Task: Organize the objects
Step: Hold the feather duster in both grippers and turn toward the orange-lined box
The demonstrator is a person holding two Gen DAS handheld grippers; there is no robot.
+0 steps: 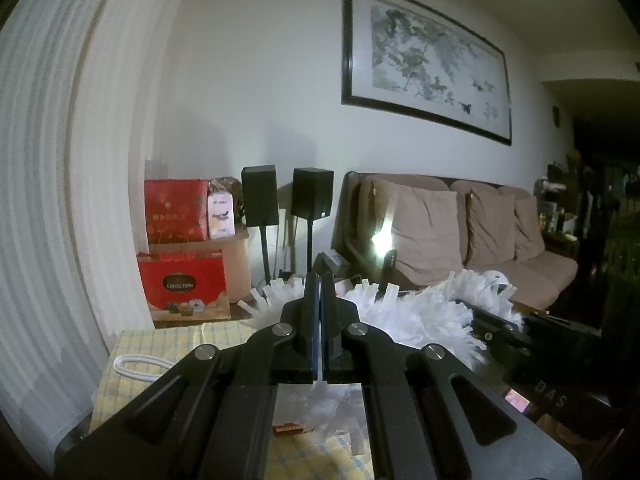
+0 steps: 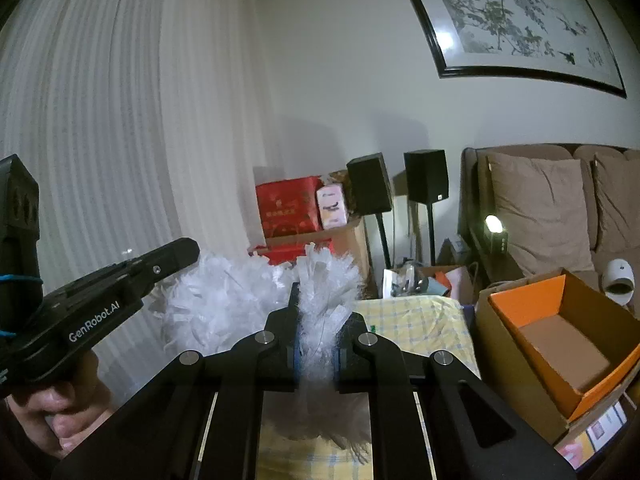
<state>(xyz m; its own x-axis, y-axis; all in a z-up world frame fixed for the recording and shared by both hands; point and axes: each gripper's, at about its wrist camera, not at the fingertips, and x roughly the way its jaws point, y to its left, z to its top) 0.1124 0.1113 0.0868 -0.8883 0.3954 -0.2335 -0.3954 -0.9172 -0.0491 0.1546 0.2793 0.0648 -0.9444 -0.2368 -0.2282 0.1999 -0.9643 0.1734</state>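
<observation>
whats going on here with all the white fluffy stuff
A person holds a gripper in each hand over a table with a yellow checked cloth. The right gripper is shut on a white fluffy garland. The left gripper is shut too, with the garland spread just past its fingertips. An open cardboard box sits empty to the right.

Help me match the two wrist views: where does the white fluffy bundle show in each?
Left wrist: white fluffy bundle lies centre-right, behind the shut left tool.
Right wrist: it fills the centre, pinched in the right tool, spreading left.
Shared landmark: the pair of black speakers.
</observation>
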